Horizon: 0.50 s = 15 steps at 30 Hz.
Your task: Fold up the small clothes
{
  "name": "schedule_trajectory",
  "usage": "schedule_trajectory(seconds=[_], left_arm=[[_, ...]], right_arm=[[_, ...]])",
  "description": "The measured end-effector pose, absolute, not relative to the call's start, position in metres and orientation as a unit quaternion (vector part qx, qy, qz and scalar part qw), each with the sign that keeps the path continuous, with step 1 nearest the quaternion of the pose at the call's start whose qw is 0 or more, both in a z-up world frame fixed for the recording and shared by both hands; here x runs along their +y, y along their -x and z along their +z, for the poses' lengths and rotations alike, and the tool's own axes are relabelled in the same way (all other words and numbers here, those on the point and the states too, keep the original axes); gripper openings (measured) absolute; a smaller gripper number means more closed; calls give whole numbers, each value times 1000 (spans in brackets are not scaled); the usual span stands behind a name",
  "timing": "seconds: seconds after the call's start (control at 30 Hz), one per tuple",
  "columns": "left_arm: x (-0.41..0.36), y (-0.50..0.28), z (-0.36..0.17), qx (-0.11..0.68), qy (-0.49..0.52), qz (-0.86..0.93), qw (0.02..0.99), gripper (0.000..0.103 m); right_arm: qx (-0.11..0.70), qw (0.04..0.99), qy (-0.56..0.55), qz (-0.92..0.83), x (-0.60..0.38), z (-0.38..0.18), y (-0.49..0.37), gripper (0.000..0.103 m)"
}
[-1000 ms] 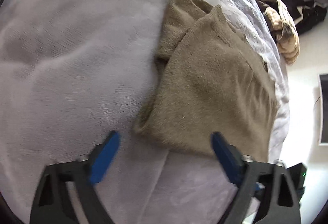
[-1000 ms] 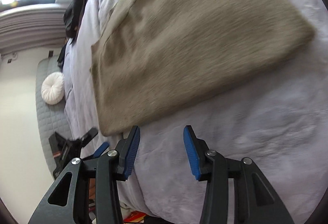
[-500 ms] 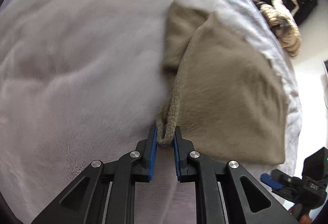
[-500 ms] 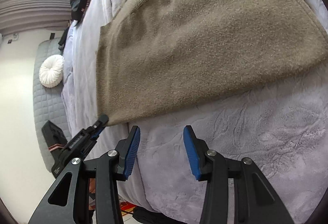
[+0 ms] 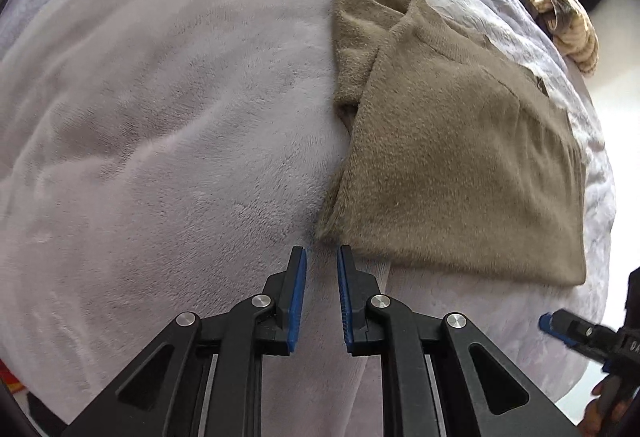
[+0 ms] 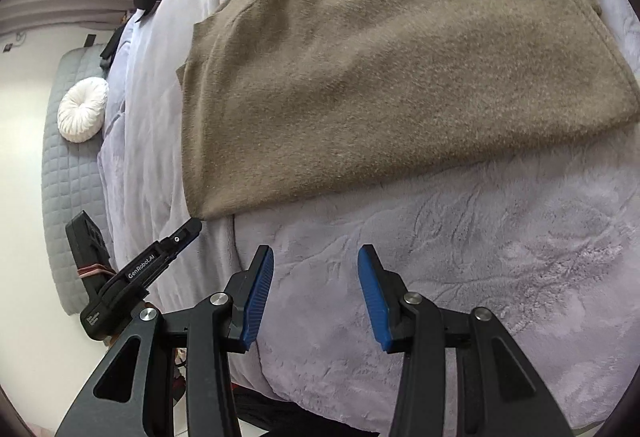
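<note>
Left gripper (image 5: pixel 321 257) sits lower centre of its view, blue pads (image 5: pixel 298 297) narrowly parted with nothing between them, tips just short of the near corner of the folded olive-brown sweater (image 5: pixel 452 173). Sweater lies flat on the pale fleece blanket (image 5: pixel 160 125), right half of frame, a sleeve layer poking out at its upper left. Right gripper (image 6: pixel 316 265) lower centre of its own view, jaws spread wide, empty, hovering over blanket just below the sweater's bottom edge (image 6: pixel 360 57). Patterned clothes pile (image 5: pixel 560 9) upper right in left view; white round cushion (image 6: pixel 82 109) on a grey quilted mat at far left in right view.
</note>
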<state>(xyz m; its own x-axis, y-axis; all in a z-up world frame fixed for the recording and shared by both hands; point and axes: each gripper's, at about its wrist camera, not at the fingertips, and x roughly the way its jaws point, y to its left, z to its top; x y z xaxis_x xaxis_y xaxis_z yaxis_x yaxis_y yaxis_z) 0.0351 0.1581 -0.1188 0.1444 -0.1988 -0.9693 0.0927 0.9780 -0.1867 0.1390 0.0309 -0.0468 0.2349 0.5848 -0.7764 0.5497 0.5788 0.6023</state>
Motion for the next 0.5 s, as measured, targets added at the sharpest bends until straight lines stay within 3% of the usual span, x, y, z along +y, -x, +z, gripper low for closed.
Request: schedule_trajectory(seconds=[0.17, 0.2, 0.23, 0.27, 0.3, 0.5], left_arm=[[157, -31, -116, 654, 12, -87, 751, 18], [158, -30, -116, 654, 11, -89, 751, 27], [159, -29, -115, 654, 9, -88, 751, 47], [157, -30, -115, 655, 6, -84, 751, 98], [159, -28, -111, 648, 2, -73, 758, 102], [157, -28, -107, 643, -8, -88, 761, 102]], right_arm=[[616, 640, -459, 14, 31, -42, -141, 48], [616, 640, -459, 15, 32, -42, -142, 48], [616, 640, -458, 16, 34, -41, -142, 48], [617, 640, -457, 19, 35, -40, -141, 48], [618, 641, -455, 21, 37, -39, -140, 50], [627, 642, -441, 28, 50, -37, -138, 53]])
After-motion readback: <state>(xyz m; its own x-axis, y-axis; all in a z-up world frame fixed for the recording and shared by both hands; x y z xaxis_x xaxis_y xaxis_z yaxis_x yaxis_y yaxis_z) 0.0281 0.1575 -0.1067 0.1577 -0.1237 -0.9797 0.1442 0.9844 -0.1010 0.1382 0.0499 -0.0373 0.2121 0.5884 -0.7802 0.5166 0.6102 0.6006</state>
